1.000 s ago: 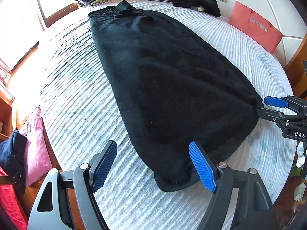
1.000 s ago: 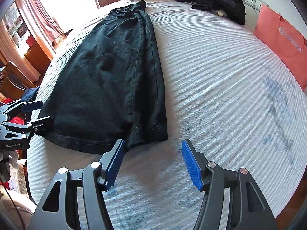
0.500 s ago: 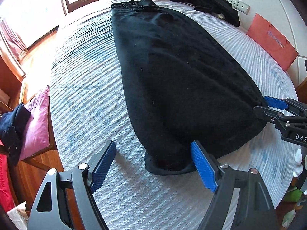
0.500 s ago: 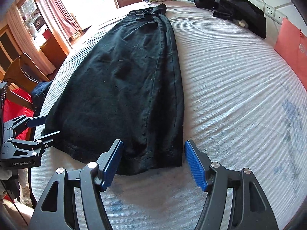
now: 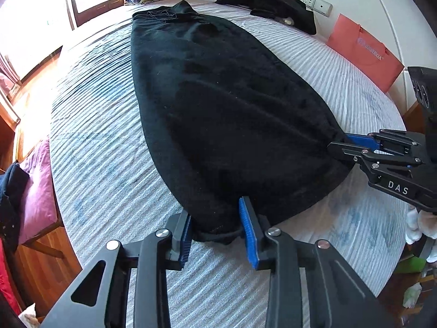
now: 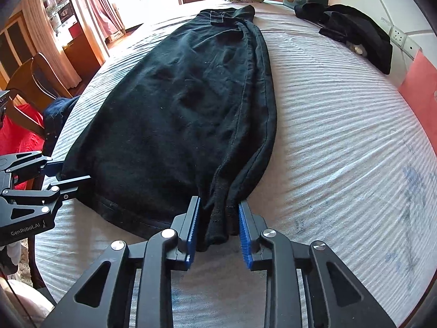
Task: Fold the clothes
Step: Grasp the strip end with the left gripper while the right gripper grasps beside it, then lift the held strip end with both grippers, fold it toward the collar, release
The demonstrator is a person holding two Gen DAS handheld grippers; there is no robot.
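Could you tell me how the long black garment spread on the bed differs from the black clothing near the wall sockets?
The long black garment lies flat and smoothed; the black clothing sits crumpled. Both grippers pinch the garment's near hem corners; nothing touches the clothing. Both are dark fabric.

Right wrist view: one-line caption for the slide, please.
Right gripper fingers, just closed, pinch the near hem corner of the long black garment laid flat on the striped white bed.

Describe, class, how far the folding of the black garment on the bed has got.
Done: the black garment lies spread lengthwise on the bed. In hand: the left gripper and right gripper have just closed on its two near hem corners. Left: no crosswise fold shows yet.
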